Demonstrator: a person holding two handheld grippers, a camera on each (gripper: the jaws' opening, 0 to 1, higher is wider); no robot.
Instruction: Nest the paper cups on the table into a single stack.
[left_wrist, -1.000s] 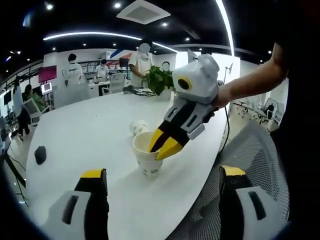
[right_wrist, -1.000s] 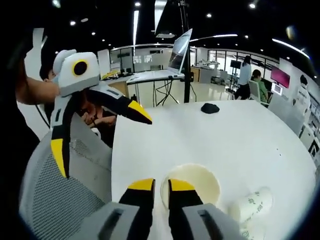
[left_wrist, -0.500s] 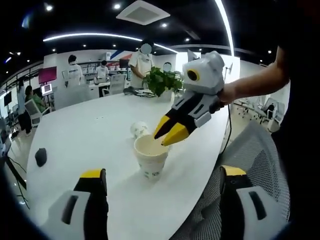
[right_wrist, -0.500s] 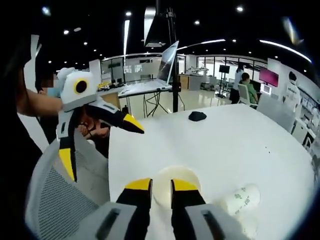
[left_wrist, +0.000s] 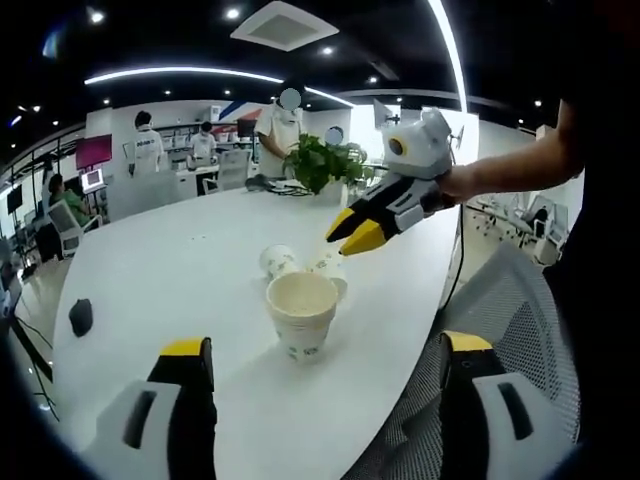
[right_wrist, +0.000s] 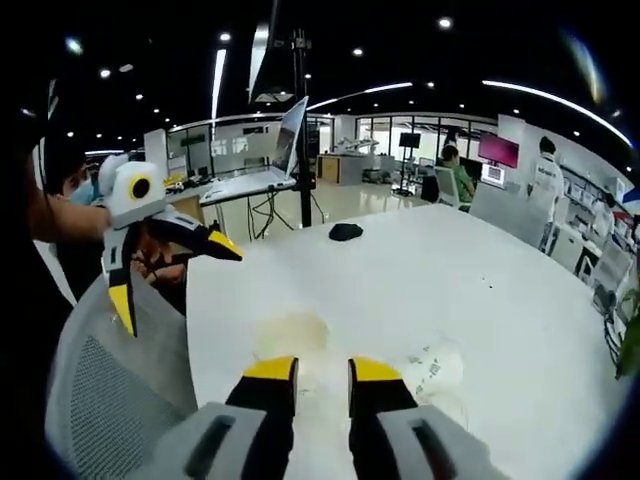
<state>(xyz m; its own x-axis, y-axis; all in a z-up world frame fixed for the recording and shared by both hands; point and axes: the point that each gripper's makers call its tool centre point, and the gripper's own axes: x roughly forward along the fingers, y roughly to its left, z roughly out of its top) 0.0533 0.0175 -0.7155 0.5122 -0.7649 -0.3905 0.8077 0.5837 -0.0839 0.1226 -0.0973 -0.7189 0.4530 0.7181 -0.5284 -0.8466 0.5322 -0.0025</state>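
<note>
since a second ago your right gripper (left_wrist: 352, 231) has lifted out of the upright cup (left_wrist: 300, 314) and drawn back above it, jaws nearly together with only a narrow gap and nothing between them. that upright cup stands on the white counter (left_wrist: 180, 270) near its edge, mouth up, and it looks like a stack already, though you can't count the layers from here. two more paper cups lie on their sides just behind it: one (left_wrist: 277, 259) toward the far left, another (left_wrist: 331, 272) close beside the rim of the stack. in the right gripper view a lying cup (right_wrist: 432, 368) sits just ahead of the right jaw, blurred.

expect these cups to be very light, thin-walled and easy to crush, and likely to roll away when nudged. you would do best to take a lying cup by the rim, one jaw inside and one outside, with a gentle squeeze.

your left gripper (right_wrist: 165, 265) hangs wide apart and empty over the mesh chair (right_wrist: 110, 400), off the counter edge.
</note>
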